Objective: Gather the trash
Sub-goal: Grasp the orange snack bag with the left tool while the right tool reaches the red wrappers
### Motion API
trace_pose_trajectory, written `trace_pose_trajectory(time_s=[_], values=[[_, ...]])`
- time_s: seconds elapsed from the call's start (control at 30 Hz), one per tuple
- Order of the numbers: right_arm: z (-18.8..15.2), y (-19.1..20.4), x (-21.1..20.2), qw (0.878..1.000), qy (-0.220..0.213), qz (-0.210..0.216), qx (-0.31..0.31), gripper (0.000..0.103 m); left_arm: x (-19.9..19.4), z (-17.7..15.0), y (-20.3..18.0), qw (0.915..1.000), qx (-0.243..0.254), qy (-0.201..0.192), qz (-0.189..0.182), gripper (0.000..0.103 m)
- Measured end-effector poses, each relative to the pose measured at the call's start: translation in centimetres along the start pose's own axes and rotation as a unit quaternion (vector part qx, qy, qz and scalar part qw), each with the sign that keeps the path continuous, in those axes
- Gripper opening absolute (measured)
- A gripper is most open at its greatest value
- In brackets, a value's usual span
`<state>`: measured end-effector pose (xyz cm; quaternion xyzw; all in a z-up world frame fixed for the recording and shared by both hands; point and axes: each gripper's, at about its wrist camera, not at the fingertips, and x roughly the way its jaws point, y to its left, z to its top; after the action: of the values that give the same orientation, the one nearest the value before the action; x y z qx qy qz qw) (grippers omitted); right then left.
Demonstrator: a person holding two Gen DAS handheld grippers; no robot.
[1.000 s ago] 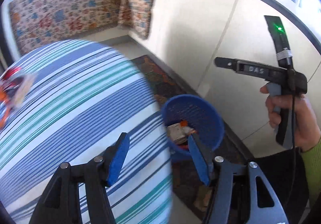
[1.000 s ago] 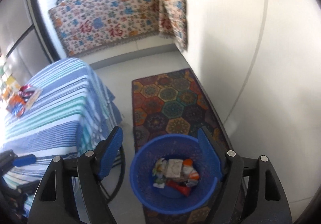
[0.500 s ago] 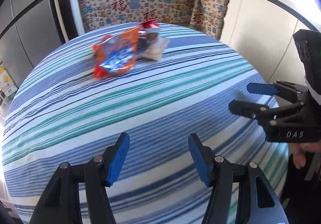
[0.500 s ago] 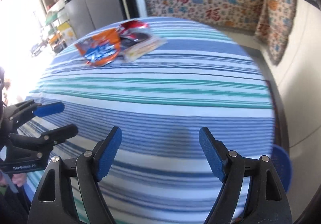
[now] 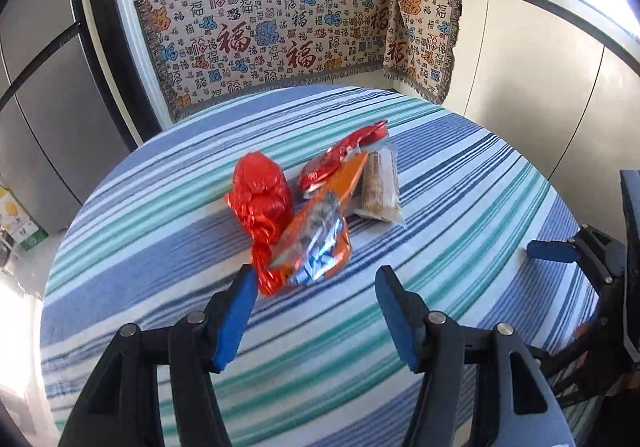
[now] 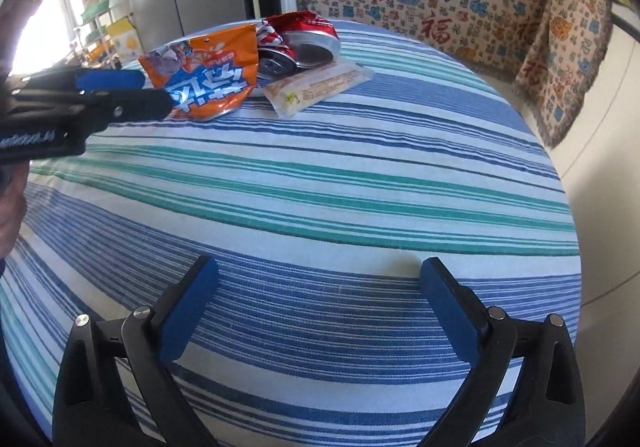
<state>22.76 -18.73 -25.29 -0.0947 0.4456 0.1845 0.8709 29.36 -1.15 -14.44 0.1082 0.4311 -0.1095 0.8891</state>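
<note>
Trash sits clustered toward the far side of the striped table (image 5: 460, 207). The left gripper (image 5: 312, 311), fingers apart and empty, hovers just short of the orange snack bag (image 5: 316, 243), whose long axis runs toward the far right. The right gripper (image 6: 320, 311) is opening, empty. A grab may snag the overlapping, seemingly red foil wrapper (image 5: 260, 199)

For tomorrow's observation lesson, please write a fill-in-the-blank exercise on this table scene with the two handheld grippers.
1. The tablecloth has a ____ pattern.
2. The orange snack bag lies nearest the ____ gripper.
3. The right gripper holds ____.
4. The crushed can is mainly ____.

Missing words: striped; left; nothing; red
</note>
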Motion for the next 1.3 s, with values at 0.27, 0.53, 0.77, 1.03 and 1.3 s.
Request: trace_pose_trajectory(time_s=[0.27, 0.53, 0.77, 1.03, 1.3], values=[[0.1, -0.2, -0.1, 1.000, 0.000, 0.000, 0.002, 0.102, 1.5, 1.3, -1.7, 0.9969, 0.078, -0.001, 0.011, 0.023], [0.1, -0.4, 0.1, 1.000, 0.000, 0.000, 0.002, 0.102, -3.1, -0.8, -0.8, 0.9994, 0.019, -0.023, 0.017, 0.016], [0.1, -0.4, 0.1, 1.000, 0.000, 0.000, 0.002, 0.102, -8.9, -6.2, 1.2, 0.9961, -0.064, -0.017, 0.058, 0.016], [0.1, -0.4, 0.1, 1.000, 0.000, -0.001, 0.002, 0.102, -7.9, -9.6, 1.7, 0.9908, -0.110, -0.011, 0.077, 0.028], [0.1, -0.4, 0.1, 1.000, 0.000, -0.001, 0.001, 0.102, -5.9, -10.0, 1.6, 0.9910, -0.105, 0.003, 0.083, 0.062]])
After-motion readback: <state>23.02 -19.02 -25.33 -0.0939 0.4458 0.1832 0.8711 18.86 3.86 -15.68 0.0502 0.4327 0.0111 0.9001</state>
